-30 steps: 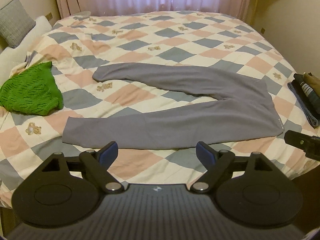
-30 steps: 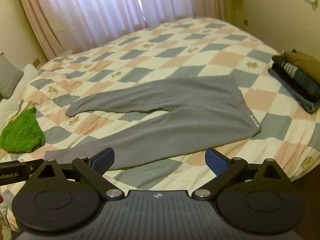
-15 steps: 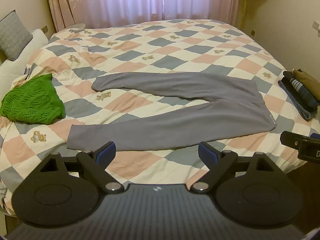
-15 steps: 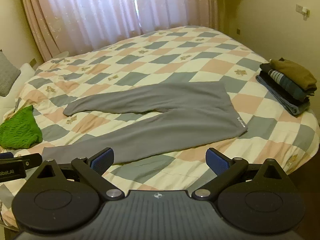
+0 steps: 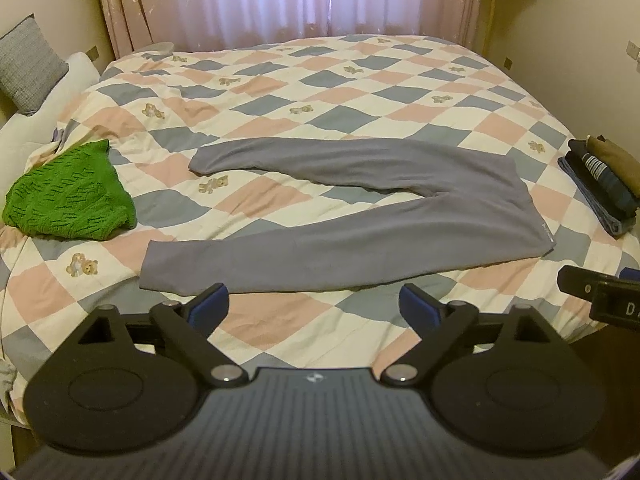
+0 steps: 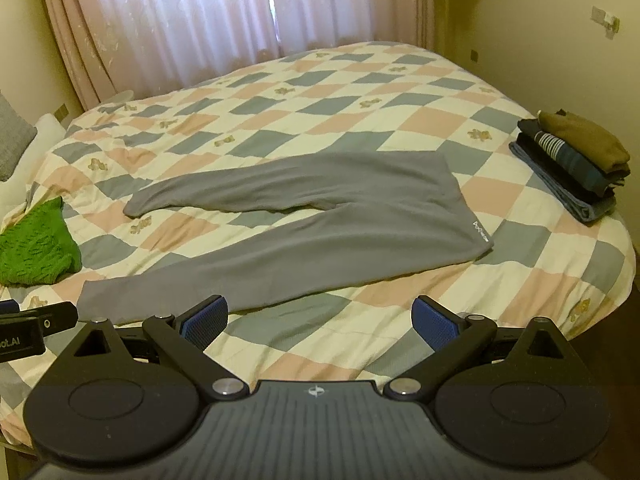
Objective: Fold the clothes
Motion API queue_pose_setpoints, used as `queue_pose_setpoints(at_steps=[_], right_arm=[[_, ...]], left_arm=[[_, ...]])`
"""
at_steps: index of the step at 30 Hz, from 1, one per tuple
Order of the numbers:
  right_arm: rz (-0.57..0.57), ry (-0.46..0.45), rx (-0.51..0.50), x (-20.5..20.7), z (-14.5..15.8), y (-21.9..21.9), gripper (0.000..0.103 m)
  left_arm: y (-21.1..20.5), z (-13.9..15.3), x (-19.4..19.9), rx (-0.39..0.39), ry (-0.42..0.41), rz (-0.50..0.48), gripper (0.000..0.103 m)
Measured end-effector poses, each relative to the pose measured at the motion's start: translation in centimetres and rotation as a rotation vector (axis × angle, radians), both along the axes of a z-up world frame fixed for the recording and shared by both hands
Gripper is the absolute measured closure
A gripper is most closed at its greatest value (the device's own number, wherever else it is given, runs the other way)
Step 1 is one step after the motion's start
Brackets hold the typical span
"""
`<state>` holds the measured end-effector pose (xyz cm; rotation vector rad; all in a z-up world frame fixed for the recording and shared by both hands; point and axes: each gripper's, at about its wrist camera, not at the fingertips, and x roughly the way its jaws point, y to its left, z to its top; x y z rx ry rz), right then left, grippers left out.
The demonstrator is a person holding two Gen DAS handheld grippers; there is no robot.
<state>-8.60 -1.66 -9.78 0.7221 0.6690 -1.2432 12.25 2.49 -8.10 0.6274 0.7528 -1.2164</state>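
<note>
Grey trousers (image 5: pixel 360 220) (image 6: pixel 320 224) lie flat across the checked quilt, legs spread apart toward the left, waistband at the right. My left gripper (image 5: pixel 314 304) hovers above the near edge of the bed just short of the nearer leg; its jaws are opening and nothing is between them. My right gripper (image 6: pixel 318 318) hangs over the quilt in front of the trousers, open and empty. A crumpled green knitted garment (image 5: pixel 68 196) (image 6: pixel 34 246) rests on the left side of the bed.
A stack of folded clothes (image 5: pixel 600 178) (image 6: pixel 572 164) sits at the bed's right edge. Pillows (image 5: pixel 36 92) lie at the far left. Curtains (image 5: pixel 280 0) hang behind the bed. The quilt (image 5: pixel 320 92) stretches bare beyond the trousers. Each view shows the other gripper's tip at its edge.
Both grippers have drawn back from the bed and a little up, so the trousers look smaller and farther. The left jaws have spread slightly wider.
</note>
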Motion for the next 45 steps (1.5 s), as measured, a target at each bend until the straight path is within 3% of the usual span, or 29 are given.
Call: queue_pose_setpoints(at_steps=[19,29,37,45], right_arm=[[0.017,0.039,0.049,0.7,-1.6,-0.7,0.002],[-0.005,0.047,0.087,-0.3,-2.7,-2.1,0.002],[0.036,0.051,0.174,-0.8,-5.7,-7.5,0.002],[0.101,0.036,0.287,-2.4,-9.5,-16.7,0.002]], left_arm=[[0.2,-1.5,1.2,0.038,0.003,0.032,0.009],[-2.0,-3.0,0.5,0.083,0.011,0.017,0.009],[-6.4,-5.7,0.7,0.147,0.027,0.067,0.009],[-14.2,-9.4,0.8,0.230,0.025,0.156,0.009]])
